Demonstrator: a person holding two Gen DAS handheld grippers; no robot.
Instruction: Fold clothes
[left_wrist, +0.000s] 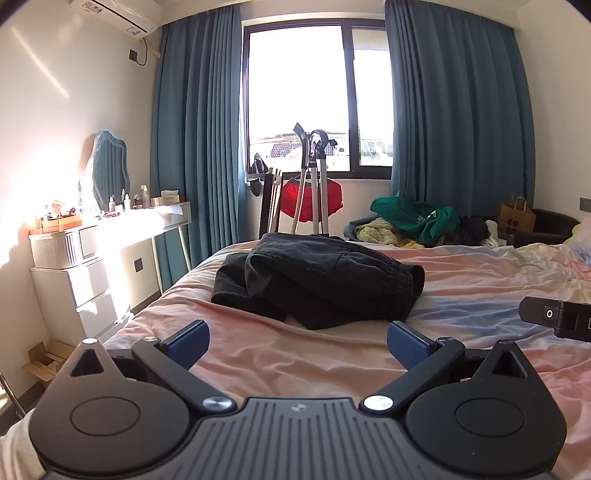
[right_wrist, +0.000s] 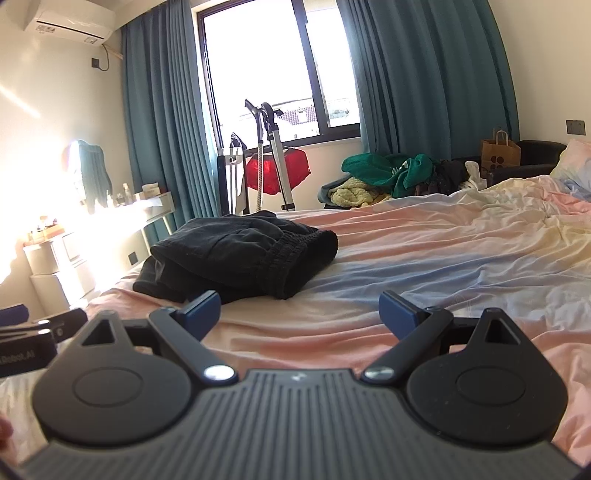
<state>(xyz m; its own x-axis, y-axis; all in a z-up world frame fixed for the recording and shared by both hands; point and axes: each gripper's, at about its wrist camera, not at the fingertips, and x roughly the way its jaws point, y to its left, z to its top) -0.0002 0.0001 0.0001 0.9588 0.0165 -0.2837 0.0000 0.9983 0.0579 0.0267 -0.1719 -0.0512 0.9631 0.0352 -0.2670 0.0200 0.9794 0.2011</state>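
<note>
Looking along the left gripper (left_wrist: 297, 341), its 2 blue pads stand wide apart with nothing between them, aimed at the black shorts (left_wrist: 317, 278) bunched on the bed (left_wrist: 461, 291), probably lined up for a first grab. From the right gripper (right_wrist: 299, 314), likewise spread and empty, the shorts lie ahead to the left, clear of both pads.

Legible text is scarce. In the right wrist view, the left gripper's black body (right_wrist: 22, 356), at the left edge, carries pale lettering, cut off and blurred; only the ending "AI" can be made out with any confidence. Green garment (right_wrist: 399, 168) on the far pile has a small white print, unreadable. Air conditioner (right_wrist: 70, 22) bears a label strip, too small to read.
</note>
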